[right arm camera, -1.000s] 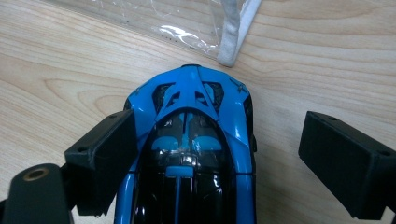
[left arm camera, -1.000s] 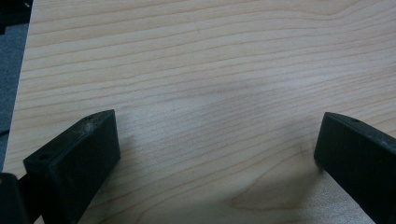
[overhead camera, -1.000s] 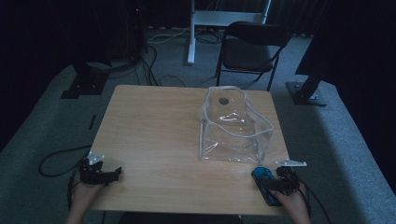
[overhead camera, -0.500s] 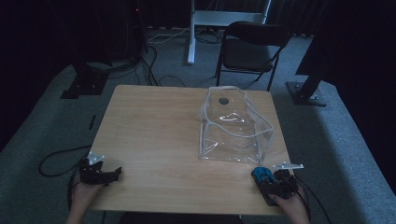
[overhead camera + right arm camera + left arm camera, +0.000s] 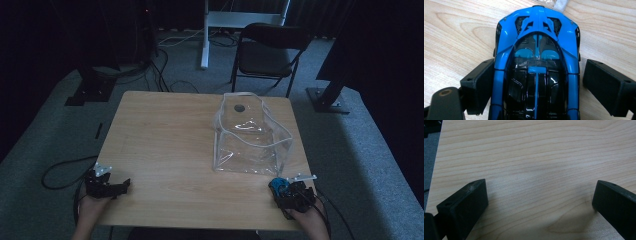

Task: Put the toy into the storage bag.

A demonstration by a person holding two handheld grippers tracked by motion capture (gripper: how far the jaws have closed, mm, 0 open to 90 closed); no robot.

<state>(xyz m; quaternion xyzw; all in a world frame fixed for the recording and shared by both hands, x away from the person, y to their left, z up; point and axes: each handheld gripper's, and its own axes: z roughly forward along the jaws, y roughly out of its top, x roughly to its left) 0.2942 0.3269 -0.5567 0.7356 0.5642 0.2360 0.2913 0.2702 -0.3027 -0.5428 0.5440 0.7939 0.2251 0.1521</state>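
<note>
A blue and black toy car (image 5: pixel 536 50) lies on the wooden table (image 5: pixel 165 135) near its front right corner, where it is a small blue shape (image 5: pixel 276 184) in the high view. My right gripper (image 5: pixel 537 66) is open around the car; its left jaw sits against the car's side, while a thin gap shows at the right jaw. In the high view a hand holds this right gripper (image 5: pixel 285 191) just behind the car. My left gripper (image 5: pixel 540 187) is open over bare wood, at the front left corner (image 5: pixel 120 186).
A clear plastic bag (image 5: pixel 250 137) stands open at the table's right, just beyond the car, with a small dark round thing (image 5: pixel 239 107) at its far end. A black folding chair (image 5: pixel 270 50) and cables are on the floor beyond the table.
My right gripper has edged slightly left, closer around the car. The left gripper has barely moved.
</note>
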